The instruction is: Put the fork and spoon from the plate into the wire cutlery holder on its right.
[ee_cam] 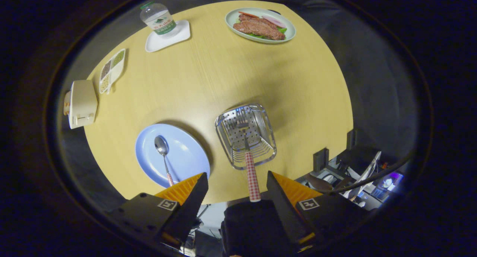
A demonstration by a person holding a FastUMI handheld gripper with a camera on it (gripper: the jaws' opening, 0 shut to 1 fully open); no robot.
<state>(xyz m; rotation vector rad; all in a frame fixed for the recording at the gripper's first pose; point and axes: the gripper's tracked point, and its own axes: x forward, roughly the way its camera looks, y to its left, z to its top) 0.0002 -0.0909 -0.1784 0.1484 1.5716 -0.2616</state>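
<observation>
Gripper view: the tongs hang high over a pale wooden counter, their two fingers spread wide with nothing pressed between them. In the gap between the fingers, lower centre of the frame, stands a square wire cutlery holder with a perforated metal floor. A fork with a red-and-white checked handle sits in it, tines down on the holder's floor, its handle rising up toward the tongs and ending between the fingers without touching either.

Just left of the holder, lower left of the frame, lies a round light-blue plate. On it rests a metal spoon with a matching checked handle, bowl pointing away from the tongs, the handle's end hidden behind the left finger.

Further off, upper right of the frame, an oval pale-green dish of sliced meat and vegetables stands. In the upper left, a clear plastic water bottle with a green cap stands on a small white tray. Below that is a narrow white divided dish of seasonings, and a cream-coloured box at the counter's left edge.
</observation>
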